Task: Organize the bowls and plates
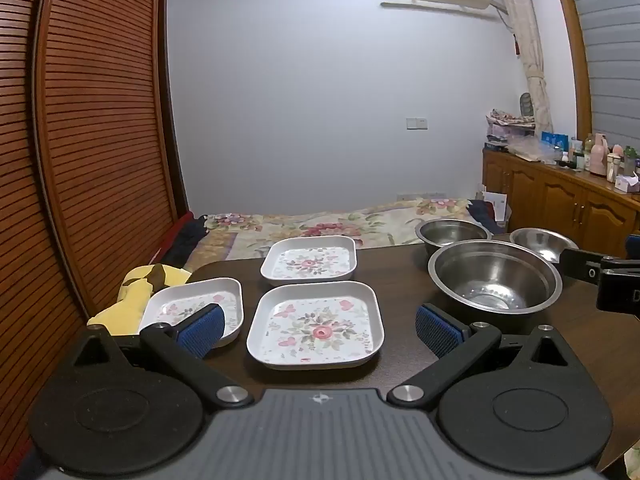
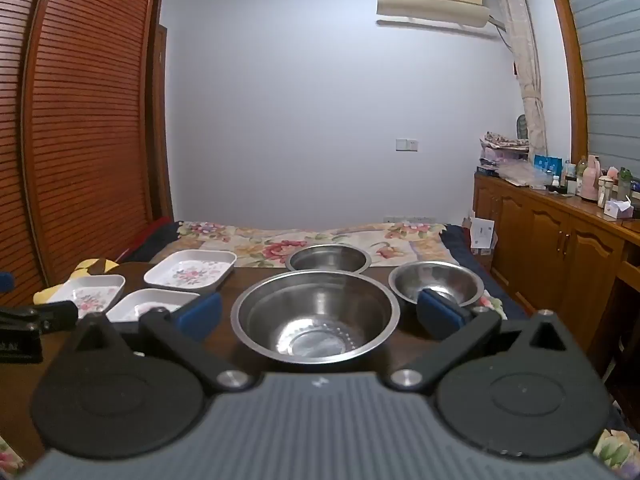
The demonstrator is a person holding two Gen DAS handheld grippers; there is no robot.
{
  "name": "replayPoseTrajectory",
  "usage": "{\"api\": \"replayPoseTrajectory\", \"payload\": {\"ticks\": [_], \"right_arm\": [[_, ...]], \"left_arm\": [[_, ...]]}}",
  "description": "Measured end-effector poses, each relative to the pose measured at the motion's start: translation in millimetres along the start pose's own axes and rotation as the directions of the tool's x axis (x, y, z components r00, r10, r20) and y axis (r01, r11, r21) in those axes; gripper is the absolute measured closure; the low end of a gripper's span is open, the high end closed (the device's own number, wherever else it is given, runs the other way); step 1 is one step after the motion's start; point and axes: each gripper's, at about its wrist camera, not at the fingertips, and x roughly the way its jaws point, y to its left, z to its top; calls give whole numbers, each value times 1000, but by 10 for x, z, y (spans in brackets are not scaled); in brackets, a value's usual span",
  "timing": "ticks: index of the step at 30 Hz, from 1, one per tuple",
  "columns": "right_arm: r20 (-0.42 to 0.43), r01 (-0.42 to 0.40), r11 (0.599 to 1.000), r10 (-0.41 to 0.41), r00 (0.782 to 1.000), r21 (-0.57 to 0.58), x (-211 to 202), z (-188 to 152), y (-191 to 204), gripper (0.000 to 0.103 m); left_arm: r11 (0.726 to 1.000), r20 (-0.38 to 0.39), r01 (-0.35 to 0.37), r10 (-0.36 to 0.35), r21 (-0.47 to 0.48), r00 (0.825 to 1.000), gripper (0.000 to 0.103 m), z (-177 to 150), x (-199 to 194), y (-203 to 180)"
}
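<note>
Plates and bowls sit spread over a dark wooden counter (image 1: 400,276) that stands against a bed with a floral cover (image 1: 320,220). On the left side lie three square white plates with flower prints: the near plate (image 1: 315,326), the far plate (image 1: 309,260) just behind it, and the left plate (image 1: 192,306) near the counter's left edge, beside a yellow cloth (image 1: 132,300). On the right side stand three steel bowls: the large bowl (image 2: 316,316) nearest, the back bowl (image 2: 329,258) behind it at the counter's far edge, and the small bowl (image 2: 436,282) to its right. None of them is stacked; each rests apart from the others or just beside a neighbour. The left gripper (image 1: 318,326) hovers over the near plate with its blue pads spread wide and nothing between them touched. The right gripper (image 2: 318,314) hangs over the large bowl, likewise fully spread and holding nothing. A wooden sideboard (image 2: 560,248) runs along the right wall.
</note>
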Motion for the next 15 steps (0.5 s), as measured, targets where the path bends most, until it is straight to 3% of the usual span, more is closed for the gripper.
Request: {"api": "replayPoseTrajectory", "payload": {"ticks": [15], "right_arm": [[14,4,1000,-4,1000,1,-26,23,-8,0]], "left_arm": [[1000,12,-5,5,6,1000,0,14,0,13]]}}
